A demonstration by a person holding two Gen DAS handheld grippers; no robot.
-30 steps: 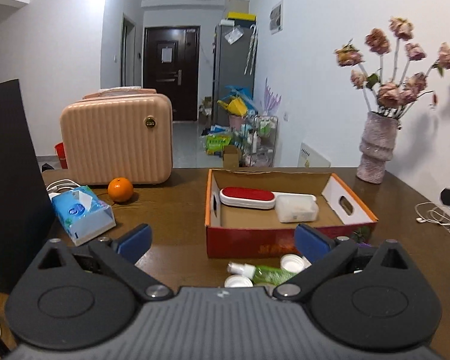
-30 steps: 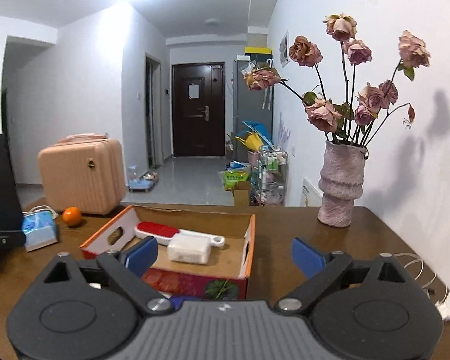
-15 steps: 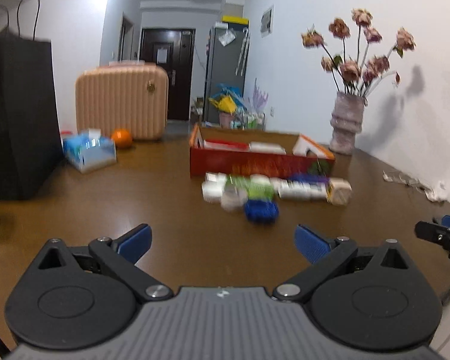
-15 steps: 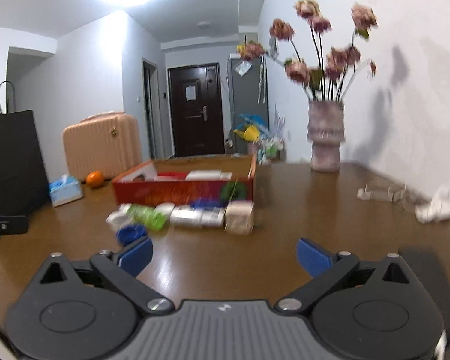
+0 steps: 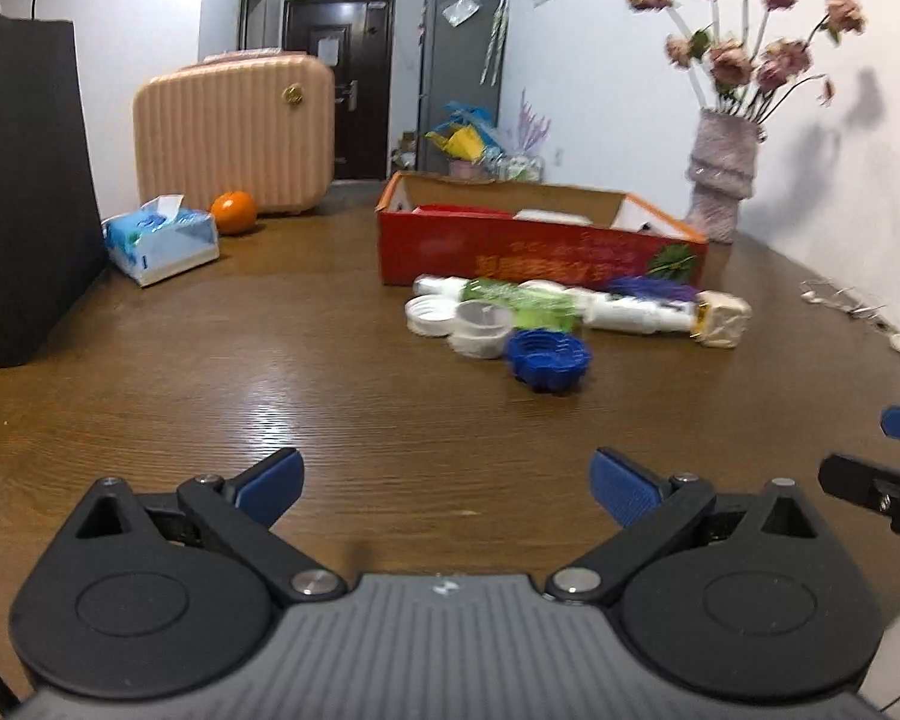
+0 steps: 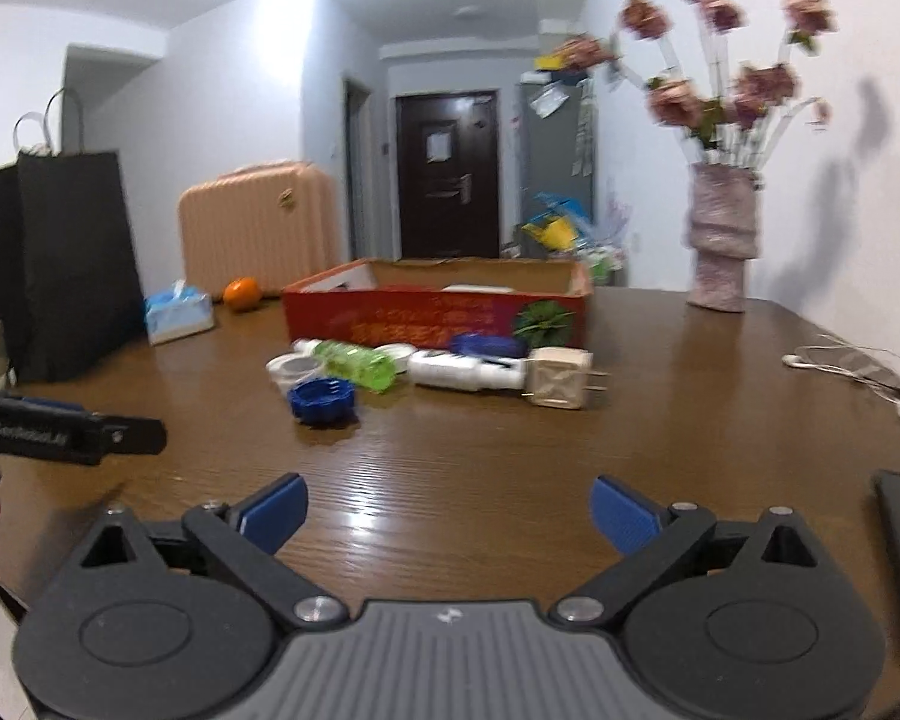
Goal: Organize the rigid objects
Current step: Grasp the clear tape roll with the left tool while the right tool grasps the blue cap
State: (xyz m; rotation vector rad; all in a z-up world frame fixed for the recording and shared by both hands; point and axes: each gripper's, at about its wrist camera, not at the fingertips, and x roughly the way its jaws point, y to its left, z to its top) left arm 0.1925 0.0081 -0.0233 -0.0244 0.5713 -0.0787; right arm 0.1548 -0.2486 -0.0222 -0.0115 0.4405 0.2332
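**Brown wooden table with loose items lined up before a red box**

Brown wood grain fills the table [image 5: 210, 372], the largest thing in view, which runs back toward a hallway. At its left side stands a tall black paper bag [image 6: 60, 264], with a peach suitcase [image 5: 234, 132] farther back. A red cardboard box [image 5: 540, 246] sits open near the middle of the table, with white items partly visible inside. A pink vase [image 6: 720, 240] of dried roses stands at the far right by the wall. A blue tissue pack [image 5: 162, 237] and an orange [image 5: 233, 211] lie just in front of the suitcase.

Loose items lie in a row just in front of the box: a green bottle [image 6: 357, 363], a white tube [image 6: 468, 373], a cream plug adapter [image 6: 561, 385], a blue ridged cap [image 5: 547, 355] and white lids [image 5: 480, 327].

The left gripper [image 5: 447, 480] and the right gripper [image 6: 447, 507] each hover low over bare wood, well short of the row. Both have their blue-padded jaws spread wide with nothing between them; the right one's jaws have just eased in slightly.
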